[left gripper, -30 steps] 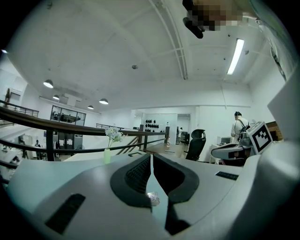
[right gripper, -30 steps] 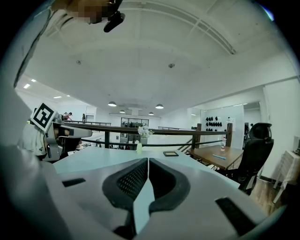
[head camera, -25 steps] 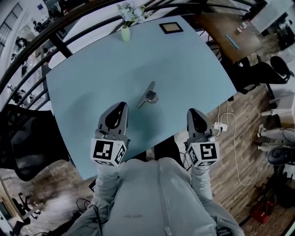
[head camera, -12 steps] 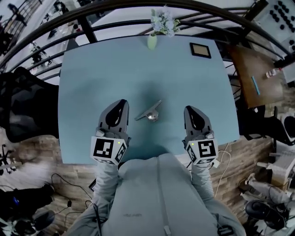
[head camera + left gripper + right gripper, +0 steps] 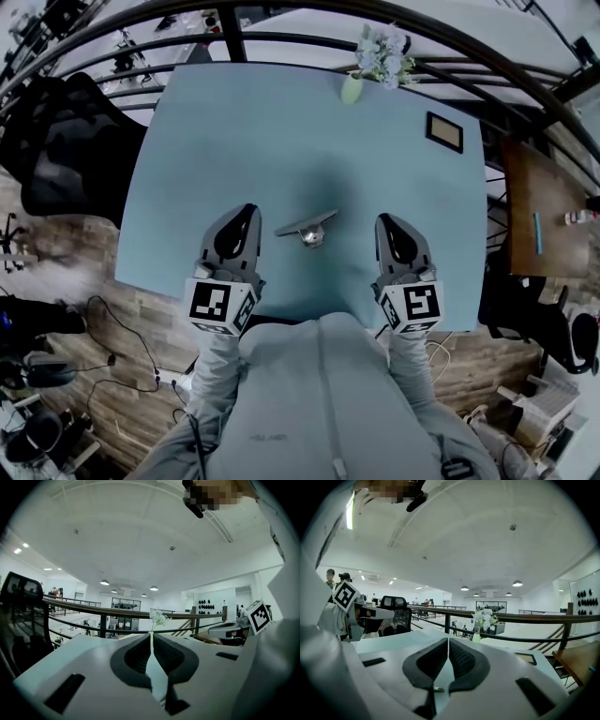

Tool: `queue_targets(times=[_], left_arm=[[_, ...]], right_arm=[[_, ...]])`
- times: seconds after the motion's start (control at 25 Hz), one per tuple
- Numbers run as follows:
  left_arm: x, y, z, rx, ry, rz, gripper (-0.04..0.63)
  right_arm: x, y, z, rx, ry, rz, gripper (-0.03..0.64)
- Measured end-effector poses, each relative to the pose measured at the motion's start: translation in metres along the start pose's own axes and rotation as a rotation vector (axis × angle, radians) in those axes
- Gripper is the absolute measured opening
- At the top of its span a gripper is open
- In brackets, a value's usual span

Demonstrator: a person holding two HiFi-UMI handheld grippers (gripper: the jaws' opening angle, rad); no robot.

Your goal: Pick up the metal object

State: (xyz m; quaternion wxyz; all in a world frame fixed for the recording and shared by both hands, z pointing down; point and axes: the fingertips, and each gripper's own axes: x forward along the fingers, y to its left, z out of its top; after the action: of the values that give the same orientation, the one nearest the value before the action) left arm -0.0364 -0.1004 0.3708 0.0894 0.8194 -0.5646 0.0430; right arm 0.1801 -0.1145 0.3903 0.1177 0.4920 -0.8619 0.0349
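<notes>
The metal object (image 5: 307,230), a flat grey strip with a round knob under it, lies on the light blue table (image 5: 281,141) near the front edge. It sits between my two grippers and touches neither. The left gripper (image 5: 247,212) hovers just left of it, and its jaws meet at the tips (image 5: 151,635) with nothing between them. The right gripper (image 5: 385,222) is to the object's right, its jaws (image 5: 448,642) pressed together and empty. Both point across the table toward the far railing.
A small green vase of white flowers (image 5: 352,88) stands at the table's far edge, with a dark picture frame (image 5: 443,132) to its right. A black office chair (image 5: 70,141) is off the left side. A wooden table (image 5: 539,220) is at the right. Cables lie on the floor.
The head view has swung round, so the table now lies squarer in front. The metal object now appears straight between the two grippers. Both grippers stay shut and empty.
</notes>
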Motion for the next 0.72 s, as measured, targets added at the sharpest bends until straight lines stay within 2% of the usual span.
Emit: queue_targets(times=[0.12,0.72], left_arm=[[-0.006,-0.001,0.000,0.000,0.007,0.014,0.040],[0.002,0.002,0.000,-0.011,-0.003,-0.015,0.040]], right_arm=[[0.000,0.001,0.001,0.002,-0.003,0.014,0.025],[0.009,0.014,0.006,-0.012,-0.027,0.022,0.026]])
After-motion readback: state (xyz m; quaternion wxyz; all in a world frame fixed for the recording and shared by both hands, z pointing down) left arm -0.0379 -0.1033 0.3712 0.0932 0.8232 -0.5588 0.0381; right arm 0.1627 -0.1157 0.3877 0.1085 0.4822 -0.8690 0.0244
